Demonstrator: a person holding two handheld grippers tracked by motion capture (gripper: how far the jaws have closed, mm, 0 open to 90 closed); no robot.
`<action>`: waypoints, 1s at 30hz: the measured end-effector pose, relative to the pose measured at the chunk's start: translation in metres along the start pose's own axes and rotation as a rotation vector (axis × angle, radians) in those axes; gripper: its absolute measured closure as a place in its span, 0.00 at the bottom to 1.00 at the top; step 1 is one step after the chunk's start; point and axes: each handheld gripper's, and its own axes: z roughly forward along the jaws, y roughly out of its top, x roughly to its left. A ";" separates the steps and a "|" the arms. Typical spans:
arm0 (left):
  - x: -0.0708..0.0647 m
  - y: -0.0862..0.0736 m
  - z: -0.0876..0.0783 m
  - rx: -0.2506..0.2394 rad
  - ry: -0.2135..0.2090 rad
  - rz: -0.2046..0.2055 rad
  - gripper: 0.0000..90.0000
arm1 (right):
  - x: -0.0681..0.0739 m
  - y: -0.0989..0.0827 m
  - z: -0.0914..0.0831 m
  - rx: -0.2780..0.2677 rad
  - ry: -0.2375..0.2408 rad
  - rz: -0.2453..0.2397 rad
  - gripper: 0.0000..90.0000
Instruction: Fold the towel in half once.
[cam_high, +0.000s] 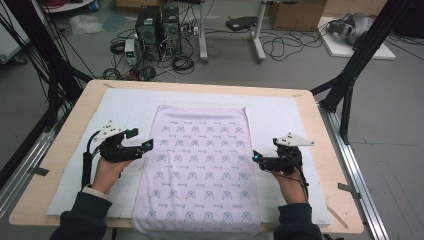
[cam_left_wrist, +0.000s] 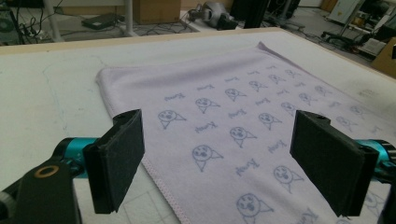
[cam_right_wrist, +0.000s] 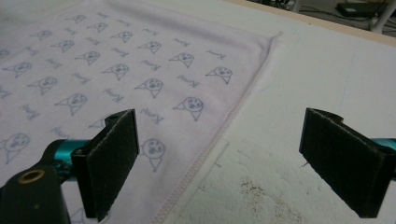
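A pale lilac towel (cam_high: 200, 165) with a blue printed pattern lies flat, lengthwise, on the white mat (cam_high: 280, 115); its near end hangs over the table's front edge. My left gripper (cam_high: 141, 139) sits at the towel's left edge, open. In the left gripper view the gripper (cam_left_wrist: 217, 158) straddles that hem above the towel (cam_left_wrist: 243, 93), with nothing between its pads. My right gripper (cam_high: 265, 150) rests at the towel's right edge, also open. In the right gripper view the gripper (cam_right_wrist: 224, 163) spans the stitched hem of the towel (cam_right_wrist: 116, 60) and bare mat.
The mat covers a wooden table (cam_high: 90, 95). Black frame posts (cam_high: 350, 75) stand at the table's far corners. Beyond the far edge, computer towers (cam_high: 157, 27), cables and desk legs sit on the floor. A metal rail (cam_high: 360, 170) runs along the table's right side.
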 end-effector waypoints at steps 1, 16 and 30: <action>0.002 0.000 0.000 -0.005 0.005 -0.010 0.20 | 0.000 0.000 0.001 0.005 0.005 0.000 0.13; 0.020 0.011 0.026 0.074 0.089 -0.050 0.27 | -0.005 0.011 0.022 0.057 0.035 0.015 0.13; 0.039 0.003 0.067 0.230 0.126 -0.088 0.33 | -0.026 0.038 0.081 0.181 0.036 0.074 0.19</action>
